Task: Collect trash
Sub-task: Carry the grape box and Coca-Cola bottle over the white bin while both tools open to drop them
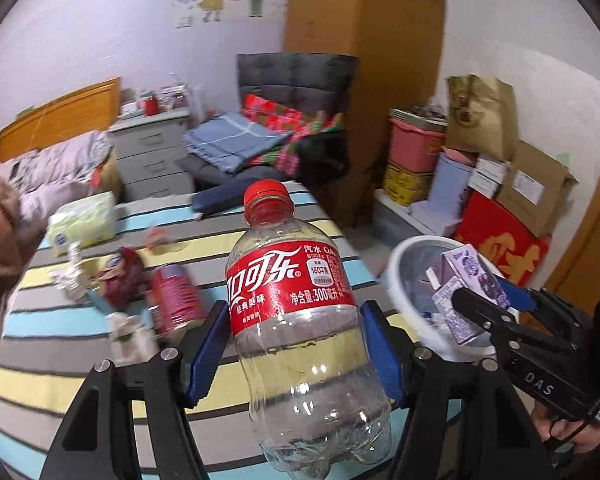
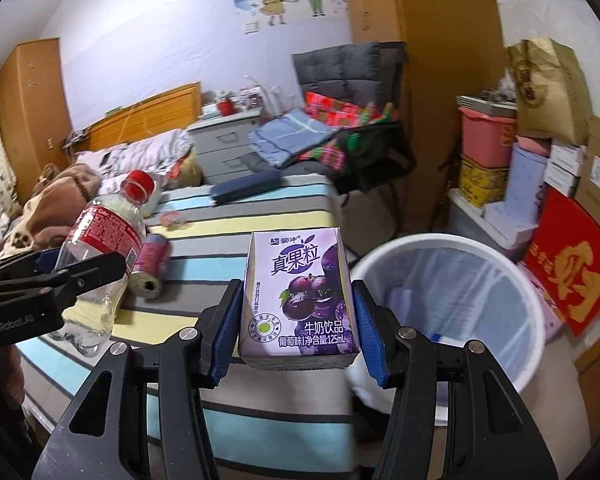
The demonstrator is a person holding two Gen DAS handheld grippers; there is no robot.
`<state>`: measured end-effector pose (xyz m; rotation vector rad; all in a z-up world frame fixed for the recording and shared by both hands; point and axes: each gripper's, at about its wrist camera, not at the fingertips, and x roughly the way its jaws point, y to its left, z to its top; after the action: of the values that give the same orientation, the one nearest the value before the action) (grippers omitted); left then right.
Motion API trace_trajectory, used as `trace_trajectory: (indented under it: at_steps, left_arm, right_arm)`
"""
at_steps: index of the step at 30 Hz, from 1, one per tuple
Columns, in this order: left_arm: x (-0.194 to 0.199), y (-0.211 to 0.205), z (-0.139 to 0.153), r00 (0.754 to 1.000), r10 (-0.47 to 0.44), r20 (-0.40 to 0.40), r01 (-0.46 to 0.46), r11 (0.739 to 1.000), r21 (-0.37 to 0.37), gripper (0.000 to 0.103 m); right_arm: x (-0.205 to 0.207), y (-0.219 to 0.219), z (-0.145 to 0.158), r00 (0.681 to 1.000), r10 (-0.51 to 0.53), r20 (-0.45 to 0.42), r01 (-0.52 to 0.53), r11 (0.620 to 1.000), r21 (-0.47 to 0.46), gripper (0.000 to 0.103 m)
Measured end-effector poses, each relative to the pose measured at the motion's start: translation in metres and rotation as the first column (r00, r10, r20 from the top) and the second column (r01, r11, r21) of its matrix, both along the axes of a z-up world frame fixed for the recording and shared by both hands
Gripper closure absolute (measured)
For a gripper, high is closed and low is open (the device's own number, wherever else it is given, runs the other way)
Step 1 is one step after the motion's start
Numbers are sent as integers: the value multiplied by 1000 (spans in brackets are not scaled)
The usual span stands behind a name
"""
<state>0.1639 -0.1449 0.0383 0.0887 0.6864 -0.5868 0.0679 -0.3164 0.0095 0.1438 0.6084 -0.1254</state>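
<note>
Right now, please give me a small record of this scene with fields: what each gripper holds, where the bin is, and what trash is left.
left gripper: shut on empty cola bottle, red cap on
right gripper: shut on purple milk carton
bin: white, beside the bed, to the carton's right
trash left on striped bed: red can, red wrapper, crumpled paper

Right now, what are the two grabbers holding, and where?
Left gripper clamps the empty cola bottle around its middle; right gripper clamps the purple milk-drink carton by its lower sides.
</note>
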Motion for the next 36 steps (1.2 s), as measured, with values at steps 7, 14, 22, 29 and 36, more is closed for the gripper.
trace_trajectory:
  at_steps: [7,14,22,29,36]
  left_arm:
    - [-9,-58,3,993,-120,7,120,993,3,37]
    - [-16,-116,-7,975,-224,-10,224,975,17,37]
    - [-8,-173,-37,952,-294,-83,298,953,44,37]
    - [4,-209,-56,940,-318,-122,326,944,56,37]
    - [17,-224,-70,932,-326,-161,338,939,59,36]
  right_arm:
    - [-14,-41,1,996,-91,-10,91,996,3,49]
    - [-21,-78,-5,986,-164,-37,165,986,24,49]
    - [-18,-110,-22,971,-217,-98,220,975,24,49]
    - [-10,-134,-37,963,-224,-149,231,972,38,48]
    - [-5,-146,-45,957,-226,-181,234,972,22,48]
